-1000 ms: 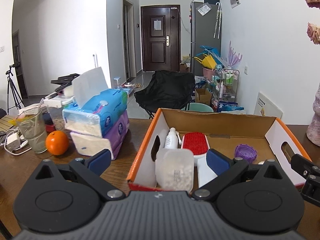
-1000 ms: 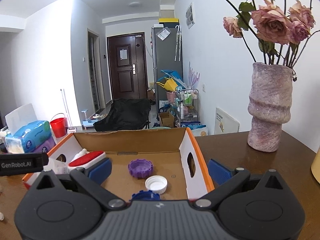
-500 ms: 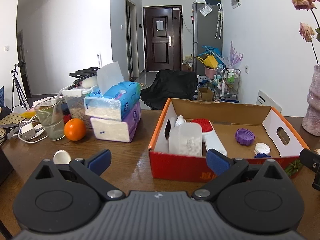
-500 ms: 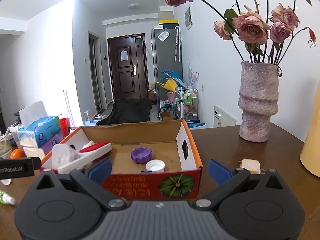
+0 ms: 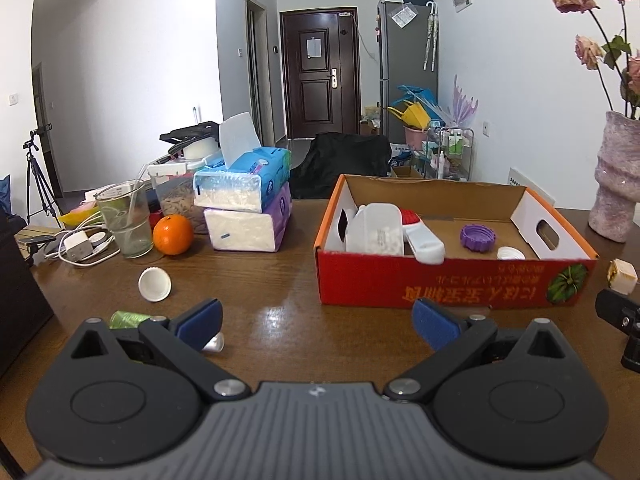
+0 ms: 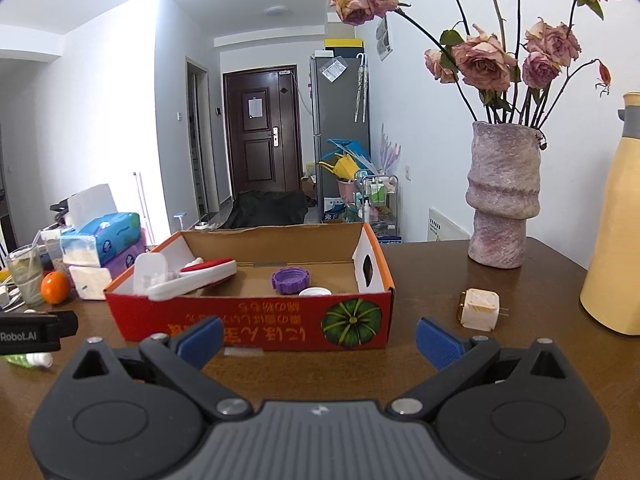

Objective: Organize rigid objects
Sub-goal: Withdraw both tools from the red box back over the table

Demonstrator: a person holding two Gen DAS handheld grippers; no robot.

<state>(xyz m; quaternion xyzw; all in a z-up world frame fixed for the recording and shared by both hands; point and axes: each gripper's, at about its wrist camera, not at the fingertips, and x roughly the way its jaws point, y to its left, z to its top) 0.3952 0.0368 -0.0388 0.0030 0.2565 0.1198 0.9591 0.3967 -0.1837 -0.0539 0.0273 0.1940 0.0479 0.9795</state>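
Note:
A red cardboard box (image 5: 452, 286) (image 6: 256, 326) sits on the brown table. It holds a clear plastic container (image 5: 376, 230), a red-and-white brush (image 5: 422, 240), a purple lid (image 5: 477, 237) (image 6: 291, 280) and a white cap (image 5: 511, 254) (image 6: 315, 291). Outside it lie a white cap (image 5: 154, 284), a small green bottle (image 5: 126, 319) behind my left finger, and a beige plug (image 6: 479, 309) (image 5: 622, 277) to the box's right. My left gripper (image 5: 316, 326) is open, low over the table before the box. My right gripper (image 6: 319, 340) is open too, empty, near the box's front right corner.
Stacked tissue packs (image 5: 248, 204), an orange (image 5: 173, 234), a glass (image 5: 125, 220) and chargers with cables (image 5: 78, 246) crowd the table's left. A rough pink vase (image 6: 502, 196) with dried roses and a yellow jug (image 6: 616, 220) stand at the right.
Both grippers have drawn back from over the box toward the table's near edge. The box's front face, the loose white cap, green bottle and plug have come into view.

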